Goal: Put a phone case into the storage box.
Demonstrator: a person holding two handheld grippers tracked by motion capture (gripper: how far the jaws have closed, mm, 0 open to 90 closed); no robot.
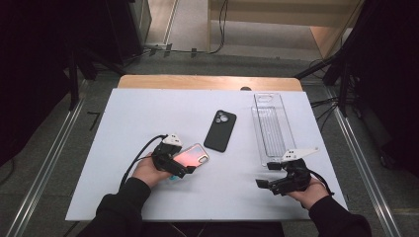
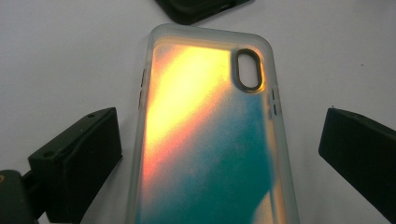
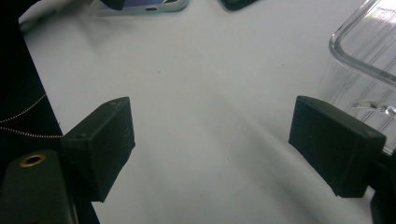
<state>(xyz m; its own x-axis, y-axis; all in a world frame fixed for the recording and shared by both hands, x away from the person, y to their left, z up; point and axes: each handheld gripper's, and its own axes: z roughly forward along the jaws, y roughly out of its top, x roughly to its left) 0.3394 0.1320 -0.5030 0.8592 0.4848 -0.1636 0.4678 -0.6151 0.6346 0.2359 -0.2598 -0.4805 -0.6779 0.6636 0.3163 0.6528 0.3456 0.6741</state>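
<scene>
From the high view, my left tool (image 1: pixel 173 163) sits over the near end of the iridescent phone case (image 1: pixel 190 157) on the white worktop (image 1: pixel 123 128). The case's long axis runs away from me and to the right. My right tool (image 1: pixel 281 180) is well apart, near the clear tray (image 1: pixel 271 126); the black case (image 1: pixel 220 130) lies between.

In the left gripper view, the iridescent case (image 2: pixel 210 135) runs straight along my tool's line, its jaws released, one either side of its long edges, not touching.

In the right gripper view, my right tool is spread over bare worktop. I judge the left is the one placed to close.
</scene>
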